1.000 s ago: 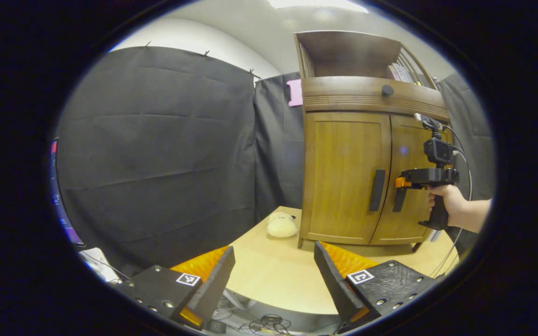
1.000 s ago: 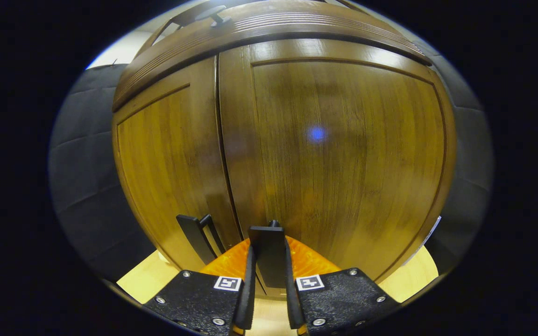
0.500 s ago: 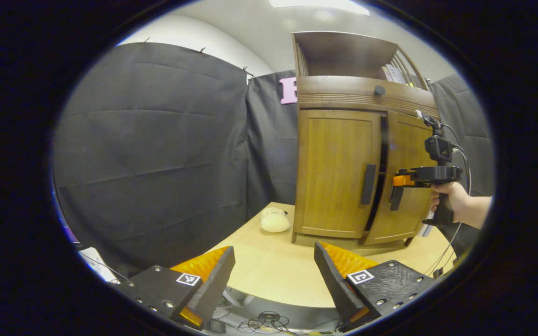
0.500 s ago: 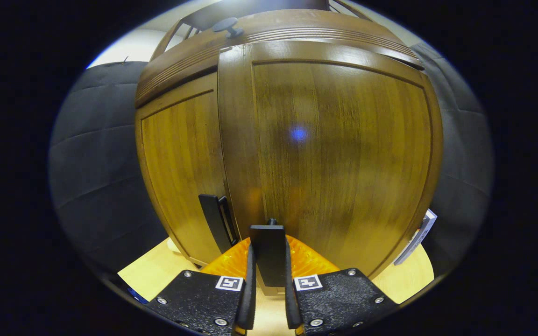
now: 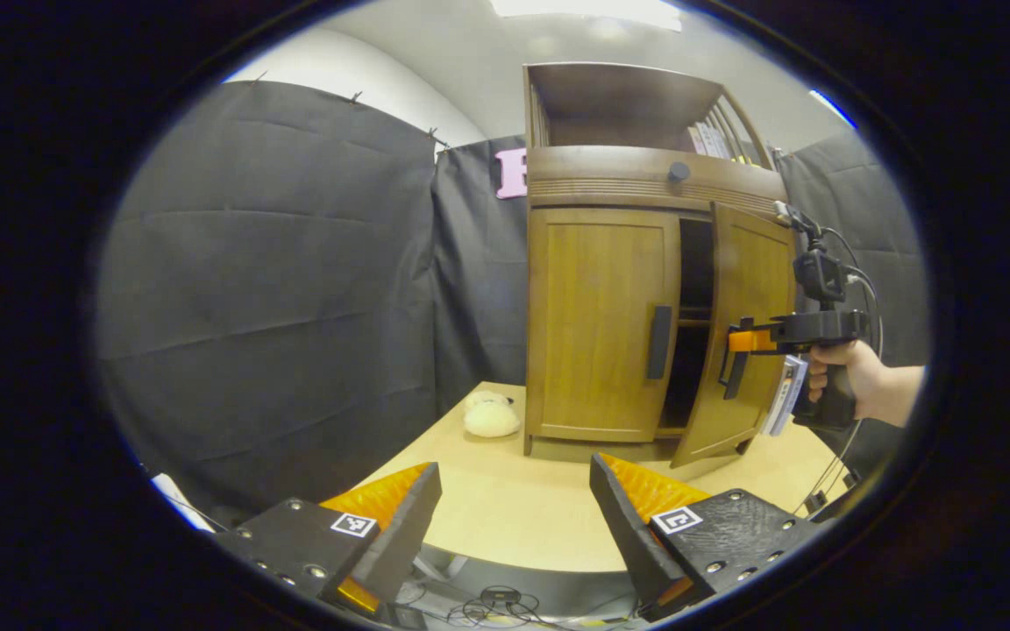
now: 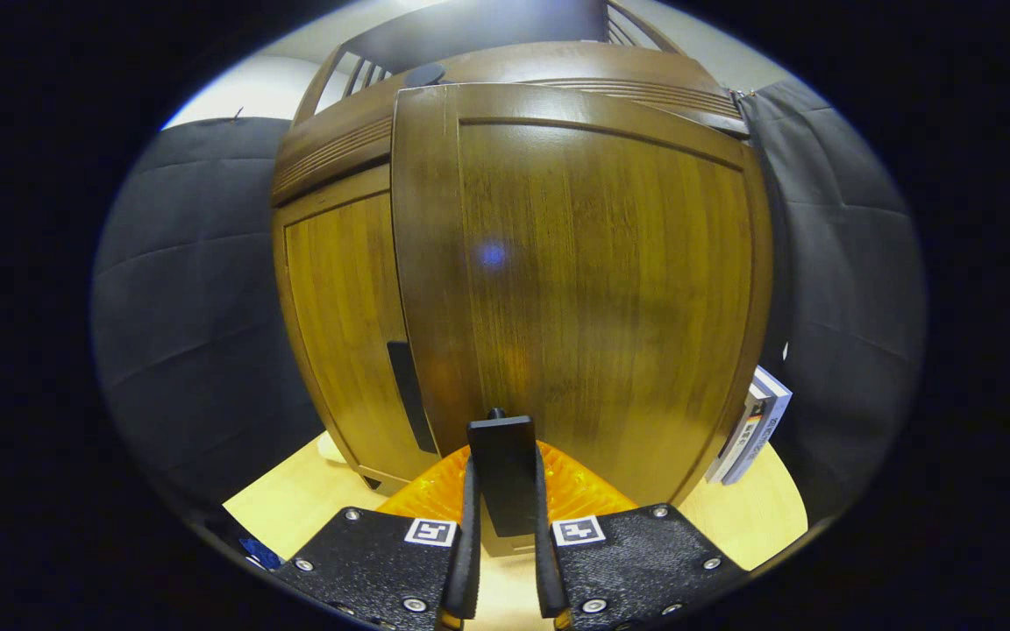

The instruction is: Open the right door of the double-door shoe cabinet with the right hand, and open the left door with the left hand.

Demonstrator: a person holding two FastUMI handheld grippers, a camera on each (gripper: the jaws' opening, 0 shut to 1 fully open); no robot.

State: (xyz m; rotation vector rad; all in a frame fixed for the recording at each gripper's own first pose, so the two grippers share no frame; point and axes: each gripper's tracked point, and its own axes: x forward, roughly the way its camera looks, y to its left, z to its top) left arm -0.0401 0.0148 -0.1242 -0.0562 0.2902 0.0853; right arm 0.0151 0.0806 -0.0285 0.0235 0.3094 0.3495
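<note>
1. In the left gripper view the shoe cabinet (image 5: 645, 298) stands on the light wooden tabletop (image 5: 514, 517), in the middle and right part of the frame, with black cloth behind it
2. The right door (image 5: 746, 333) is swung partly out toward the camera, and a dark gap with a shelf edge shows between it and the left door (image 5: 597, 315)
3. The left door is flat against the cabinet, closed, and its black vertical handle (image 5: 659, 342) is at its right edge, free
4. The right tool (image 5: 737, 350) is at the right of this frame, held by a hand (image 5: 851, 386) on a black grip; its orange and black fingers are on the handle of the right door
5. In the right gripper view the right tool (image 6: 502, 526) is at the bottom centre, and its two fingers are clamped on the black handle of the right door (image 6: 502, 478), one on each side of it
6. In that view the right door (image 6: 593, 298) takes most of the frame and the left door (image 6: 347, 333) is behind it at the left, with its handle (image 6: 407, 394) partly hidden
7. The left tool (image 5: 514, 517) is at the bottom of the left gripper view, its fingers wide apart and holding nothing, well apart from the cabinet
8. A small cream soft thing (image 5: 492, 416) lies on the tabletop just beside the left lower corner of the cabinet
9. Some books (image 6: 750, 438) stand near the right side of the cabinet, at the lower right of the right gripper view
</note>
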